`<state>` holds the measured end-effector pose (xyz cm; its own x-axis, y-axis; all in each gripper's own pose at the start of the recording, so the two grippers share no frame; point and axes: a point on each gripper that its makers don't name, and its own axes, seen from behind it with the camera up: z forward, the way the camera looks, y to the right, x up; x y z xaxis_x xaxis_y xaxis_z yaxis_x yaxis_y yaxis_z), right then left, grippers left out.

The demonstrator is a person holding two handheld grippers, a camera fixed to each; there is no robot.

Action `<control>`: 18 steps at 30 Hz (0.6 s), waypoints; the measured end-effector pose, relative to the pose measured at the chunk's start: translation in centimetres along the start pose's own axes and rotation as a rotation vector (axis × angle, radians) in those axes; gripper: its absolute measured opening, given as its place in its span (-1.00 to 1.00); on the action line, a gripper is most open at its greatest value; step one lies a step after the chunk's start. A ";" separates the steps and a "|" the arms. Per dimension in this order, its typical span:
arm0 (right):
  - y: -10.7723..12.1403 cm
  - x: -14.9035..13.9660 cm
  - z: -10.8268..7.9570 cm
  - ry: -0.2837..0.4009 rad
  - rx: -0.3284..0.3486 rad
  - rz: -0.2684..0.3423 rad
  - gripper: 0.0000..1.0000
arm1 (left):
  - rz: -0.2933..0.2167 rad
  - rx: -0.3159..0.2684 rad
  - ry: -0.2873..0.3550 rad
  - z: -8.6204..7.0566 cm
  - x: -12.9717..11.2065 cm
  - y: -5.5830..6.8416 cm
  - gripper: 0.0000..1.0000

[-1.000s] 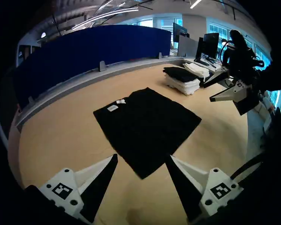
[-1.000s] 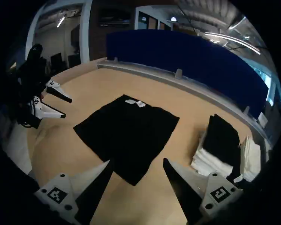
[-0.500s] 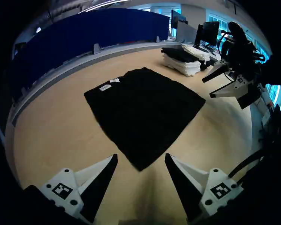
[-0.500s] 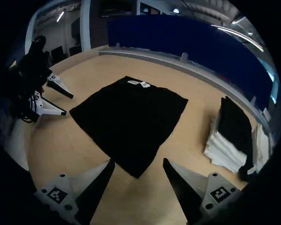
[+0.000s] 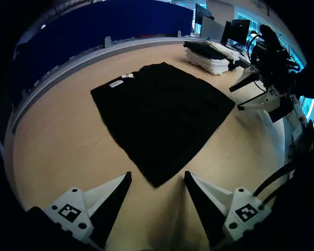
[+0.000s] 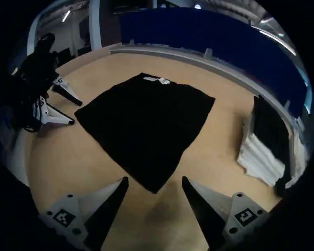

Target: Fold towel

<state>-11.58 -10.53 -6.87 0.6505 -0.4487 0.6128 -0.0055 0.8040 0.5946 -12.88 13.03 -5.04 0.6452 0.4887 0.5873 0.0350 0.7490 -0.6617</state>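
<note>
A black towel (image 5: 161, 108) lies spread flat on the wooden table, with white tags at its far edge. In the left gripper view my left gripper (image 5: 157, 190) is open, its fingertips on either side of the towel's near corner, just above the table. The right gripper (image 5: 245, 94) shows at the right of that view, open, by the towel's right corner. In the right gripper view my right gripper (image 6: 155, 190) is open over another near corner of the towel (image 6: 146, 121). The left gripper (image 6: 71, 111) appears far left there, open.
A stack of folded white and black towels (image 5: 207, 56) sits at the far right of the table, also seen as a stack (image 6: 268, 146) in the right gripper view. A blue partition (image 5: 94, 29) runs behind the table. Monitors (image 5: 236, 31) stand beyond the stack.
Both grippers have dropped lower and come closer to the towel, so each near corner now lies between the open fingertips. The towel itself has not moved.
</note>
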 end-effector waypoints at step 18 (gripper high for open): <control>-0.1 -1.5 0.5 -0.015 -0.003 0.009 0.69 | 0.009 0.046 -0.025 -0.1 -0.1 0.1 0.76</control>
<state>-12.97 -10.18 -7.59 0.6387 -0.4474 0.6260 -0.0092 0.8091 0.5876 -12.86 13.03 -5.23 0.6261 0.5060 0.5932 -0.0058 0.7638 -0.6454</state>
